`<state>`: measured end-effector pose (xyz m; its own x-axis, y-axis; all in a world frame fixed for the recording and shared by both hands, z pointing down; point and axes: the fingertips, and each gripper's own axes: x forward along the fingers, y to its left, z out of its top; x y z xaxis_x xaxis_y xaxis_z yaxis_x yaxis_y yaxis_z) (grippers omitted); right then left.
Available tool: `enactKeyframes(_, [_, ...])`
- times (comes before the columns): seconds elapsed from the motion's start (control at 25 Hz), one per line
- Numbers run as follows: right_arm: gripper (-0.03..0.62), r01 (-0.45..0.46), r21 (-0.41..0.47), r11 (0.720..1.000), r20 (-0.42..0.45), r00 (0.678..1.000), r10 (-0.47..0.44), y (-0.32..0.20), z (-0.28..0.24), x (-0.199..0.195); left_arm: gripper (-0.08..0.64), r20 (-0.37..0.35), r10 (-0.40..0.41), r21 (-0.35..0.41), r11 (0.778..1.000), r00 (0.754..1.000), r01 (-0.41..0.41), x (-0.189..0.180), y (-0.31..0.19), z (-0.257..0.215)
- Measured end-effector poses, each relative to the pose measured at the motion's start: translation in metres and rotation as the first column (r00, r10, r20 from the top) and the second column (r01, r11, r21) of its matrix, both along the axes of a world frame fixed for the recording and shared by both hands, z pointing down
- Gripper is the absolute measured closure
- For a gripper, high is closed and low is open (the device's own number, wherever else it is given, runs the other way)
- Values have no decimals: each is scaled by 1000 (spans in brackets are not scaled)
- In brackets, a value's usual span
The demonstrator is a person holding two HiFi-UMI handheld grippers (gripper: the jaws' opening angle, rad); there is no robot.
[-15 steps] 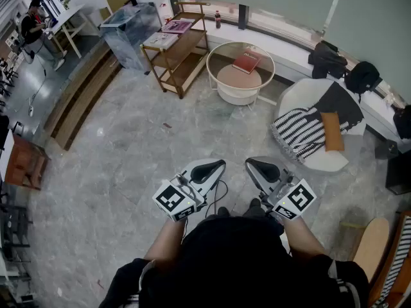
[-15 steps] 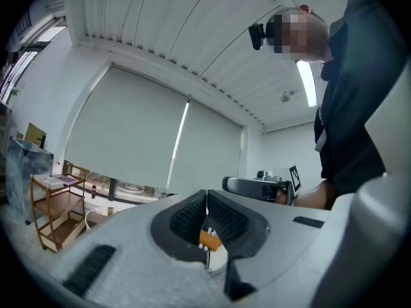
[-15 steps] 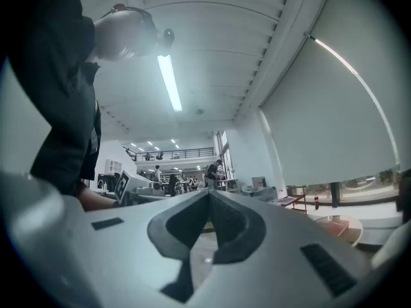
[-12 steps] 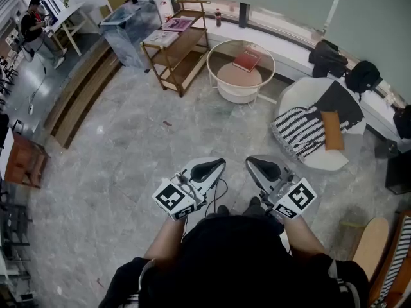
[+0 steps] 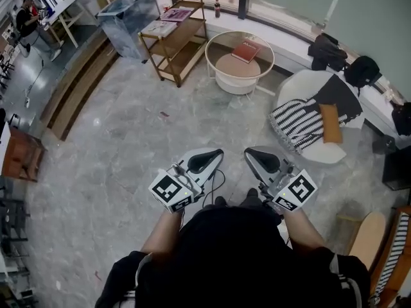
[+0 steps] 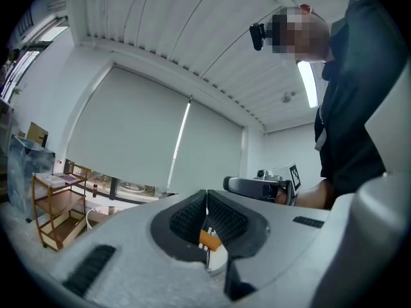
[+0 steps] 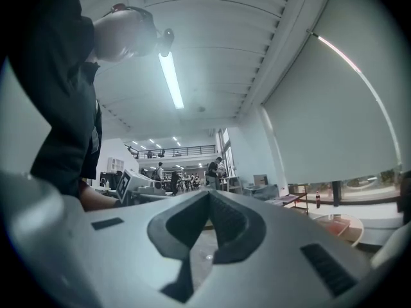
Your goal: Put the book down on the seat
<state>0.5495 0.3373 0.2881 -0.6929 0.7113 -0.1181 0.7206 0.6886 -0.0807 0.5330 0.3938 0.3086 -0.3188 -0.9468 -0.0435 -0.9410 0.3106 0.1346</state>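
Note:
A red book (image 5: 246, 51) lies on the round glass-topped side table (image 5: 215, 42) far ahead of me; it also shows in the right gripper view as the red book (image 7: 339, 227) low at the right. The seat is a white round armchair (image 5: 297, 90) at the right, draped with a striped throw (image 5: 297, 126) and an orange cushion (image 5: 331, 123). My left gripper (image 5: 219, 152) and right gripper (image 5: 247, 151) are held side by side close to my body, above the floor. Both are shut with nothing between the jaws, and far from book and chair.
A wooden shelf unit (image 5: 173, 40) stands left of the round table, with a clear plastic bin (image 5: 127, 17) beyond it. Dark bags (image 5: 361, 71) sit on the window ledge behind the chair. A wooden platform (image 5: 74, 88) runs along the left. A person (image 5: 29, 21) stands far left.
The head view has shifted slightly forward; table, chair and shelf sit a little higher in frame. Both grippers stay shut and close together.

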Motion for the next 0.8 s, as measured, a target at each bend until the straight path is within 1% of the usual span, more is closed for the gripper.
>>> enactKeyframes(0.16, [563, -37, -22, 999, -24, 999, 37, -10, -2, -5, 534, 30, 4, -2, 1000, 1000, -4, -1, 2, -5])
enactKeyframes(0.32, [563, -58, -20, 998, -39, 998, 58, -19, -5, -5, 534, 28, 2, 1, 1000, 1000, -2, -4, 7, -10])
enactKeyframes(0.44, [561, -60, -11, 998, -36, 998, 60, -21, -10, -13, 534, 35, 11, 7, 1000, 999, -12, -10, 10, -16])
enactKeyframes(0.52, [561, -63, 7, 998, -35, 997, 64, -23, -11, -14, 534, 23, 22, 7, 1000, 999, -23, -9, 9, -11])
enactKeyframes(0.64, [562, -71, 31, 997, -44, 996, 72, -32, -7, -11, 534, -14, 38, 3, 999, 999, -38, -7, 2, 5])
enactKeyframes(0.8, [562, -85, -8, 996, -71, 994, 85, -53, -3, -20, 534, -27, 43, -1, 999, 999, -43, -16, -10, 10])
